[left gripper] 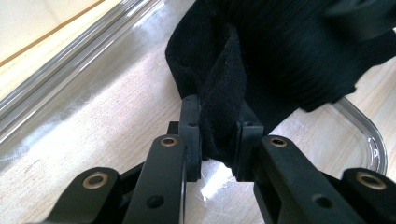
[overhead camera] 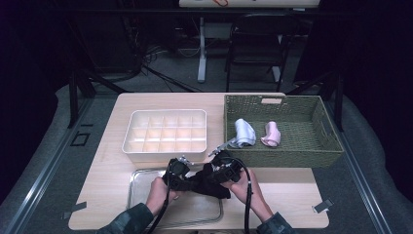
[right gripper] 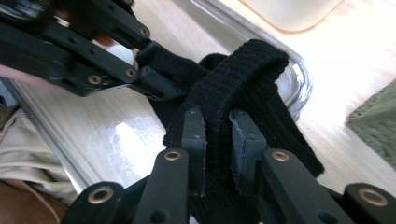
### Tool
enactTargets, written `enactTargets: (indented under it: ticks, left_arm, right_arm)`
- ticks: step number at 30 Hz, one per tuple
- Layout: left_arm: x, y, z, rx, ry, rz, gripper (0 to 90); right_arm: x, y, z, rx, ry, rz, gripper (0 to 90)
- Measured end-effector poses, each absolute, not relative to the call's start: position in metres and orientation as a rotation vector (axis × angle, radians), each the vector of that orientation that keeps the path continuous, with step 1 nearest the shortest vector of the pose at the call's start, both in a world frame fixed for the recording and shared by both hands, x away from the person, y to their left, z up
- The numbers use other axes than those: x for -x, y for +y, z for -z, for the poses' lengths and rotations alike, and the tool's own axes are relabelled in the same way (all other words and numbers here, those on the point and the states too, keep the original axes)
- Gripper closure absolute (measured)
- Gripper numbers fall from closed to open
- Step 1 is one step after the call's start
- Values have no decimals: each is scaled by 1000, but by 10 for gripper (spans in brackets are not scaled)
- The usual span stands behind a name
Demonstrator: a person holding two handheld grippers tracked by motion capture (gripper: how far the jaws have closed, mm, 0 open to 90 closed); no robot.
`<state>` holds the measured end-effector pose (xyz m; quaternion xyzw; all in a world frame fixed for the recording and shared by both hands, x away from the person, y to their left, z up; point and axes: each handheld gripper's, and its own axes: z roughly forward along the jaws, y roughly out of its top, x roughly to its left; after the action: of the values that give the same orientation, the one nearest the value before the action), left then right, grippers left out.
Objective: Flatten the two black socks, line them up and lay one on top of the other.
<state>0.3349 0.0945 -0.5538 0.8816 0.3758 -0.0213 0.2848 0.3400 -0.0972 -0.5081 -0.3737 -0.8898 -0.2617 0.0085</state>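
The black sock (overhead camera: 207, 181) hung stretched between both grippers above the clear tray (overhead camera: 141, 178), its length running sideways; the left gripper (left gripper: 218, 140) and right gripper (right gripper: 217, 140) each clamped one end.

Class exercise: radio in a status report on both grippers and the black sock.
Left gripper and right gripper both shut on black sock. Sock held above clear tray. Nothing in the way.
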Motion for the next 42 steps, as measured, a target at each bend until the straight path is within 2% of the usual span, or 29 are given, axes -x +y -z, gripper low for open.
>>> enactTargets:
  ticks: [5,11,14,18,34,42]
  left_arm:
    - [-337,95,555,-2364,1014,68,729]
    - [-336,99,552,-2376,1038,55,506]
    - [-335,104,548,-2373,1042,51,439]
    - [-331,110,539,-2349,1044,40,403]
    - [-329,113,516,-2283,1040,5,359]
    - [-329,102,512,-2271,1017,3,340]
  right_arm:
    - [-343,-94,515,1159,-2765,803,764]
    - [-343,-95,515,1145,-2715,834,701]
    - [-342,-96,512,1130,-2696,869,680]
    - [-341,-99,507,1106,-2671,910,652]
    - [-337,-123,498,1146,-2654,981,659]
    - [-334,-149,513,1302,-2646,906,655]
